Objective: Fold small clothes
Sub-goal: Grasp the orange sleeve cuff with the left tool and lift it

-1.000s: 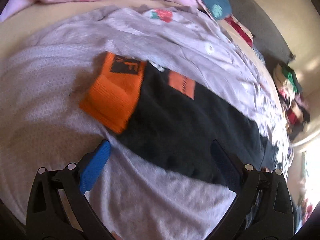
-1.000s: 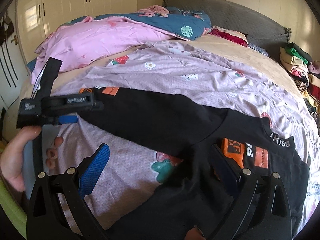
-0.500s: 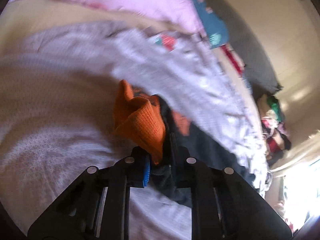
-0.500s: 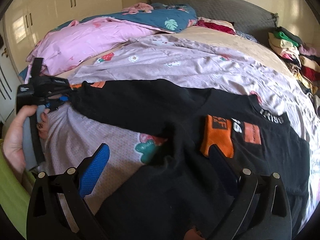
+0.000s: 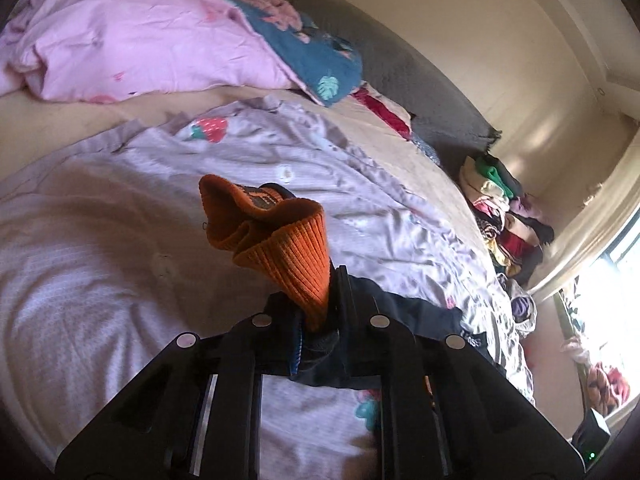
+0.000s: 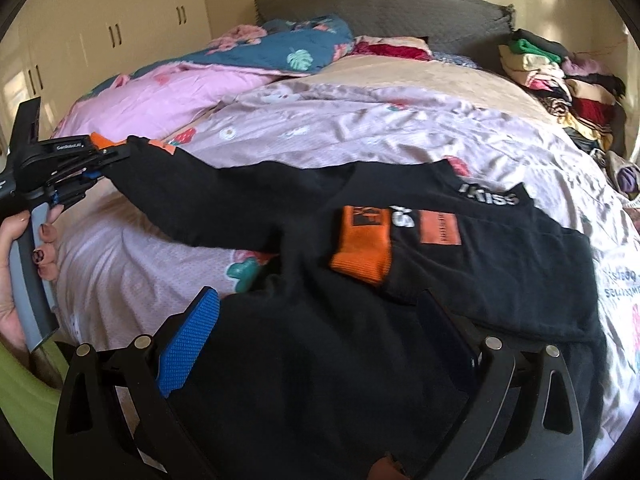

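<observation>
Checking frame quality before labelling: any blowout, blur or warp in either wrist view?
Left wrist: window at right blown out to white, sheet soft, orange cuff sharp, fisheye bends the bed edge. Right wrist: even light, black top loses detail in shadow, corners vignetted.

Lilac printed bedsheet (image 6: 360, 128) as landmark. Beyond its far edge: pink duvet (image 6: 160, 96), teal leaf-print quilt (image 6: 280, 52) and grey headboard (image 6: 384, 8). At its right edge: stacked folded clothes (image 6: 560, 80). Far left, behind the duvet: cream wardrobe doors (image 6: 100, 32).
</observation>
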Available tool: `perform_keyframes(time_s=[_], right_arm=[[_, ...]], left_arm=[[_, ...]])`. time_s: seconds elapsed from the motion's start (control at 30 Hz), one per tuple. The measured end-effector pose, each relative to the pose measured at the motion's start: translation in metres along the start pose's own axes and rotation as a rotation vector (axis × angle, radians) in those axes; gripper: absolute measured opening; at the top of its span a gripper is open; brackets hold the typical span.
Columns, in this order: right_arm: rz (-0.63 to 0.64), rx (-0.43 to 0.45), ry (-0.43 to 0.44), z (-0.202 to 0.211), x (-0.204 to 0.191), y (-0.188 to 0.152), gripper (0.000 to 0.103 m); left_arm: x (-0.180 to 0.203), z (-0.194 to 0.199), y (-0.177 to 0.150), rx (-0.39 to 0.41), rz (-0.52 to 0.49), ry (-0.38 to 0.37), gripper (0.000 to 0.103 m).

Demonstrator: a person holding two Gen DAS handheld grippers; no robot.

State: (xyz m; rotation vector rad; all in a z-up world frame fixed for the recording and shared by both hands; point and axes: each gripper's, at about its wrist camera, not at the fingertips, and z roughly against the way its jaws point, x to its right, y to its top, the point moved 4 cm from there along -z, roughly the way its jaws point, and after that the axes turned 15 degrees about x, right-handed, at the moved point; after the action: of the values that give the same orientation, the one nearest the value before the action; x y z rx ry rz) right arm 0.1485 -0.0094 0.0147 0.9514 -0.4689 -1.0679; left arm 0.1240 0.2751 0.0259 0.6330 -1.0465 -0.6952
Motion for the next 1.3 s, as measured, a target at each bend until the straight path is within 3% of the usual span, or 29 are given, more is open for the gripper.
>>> perform_keyframes(time_s=[0.73,1.3], right_arm=[[-0.180,0.078,-0.090,0.047,0.085,-0.010,0.098],[-0.312,0.132,-0.255,0.085,0.158,-0.023,0.098]], left_arm=[[0.129,0.002,-0.012,-0.014,-0.144,-0.194,0.007],[0.218,0.010,-0.052,-0.094,-0.223,-0.412,0.007]])
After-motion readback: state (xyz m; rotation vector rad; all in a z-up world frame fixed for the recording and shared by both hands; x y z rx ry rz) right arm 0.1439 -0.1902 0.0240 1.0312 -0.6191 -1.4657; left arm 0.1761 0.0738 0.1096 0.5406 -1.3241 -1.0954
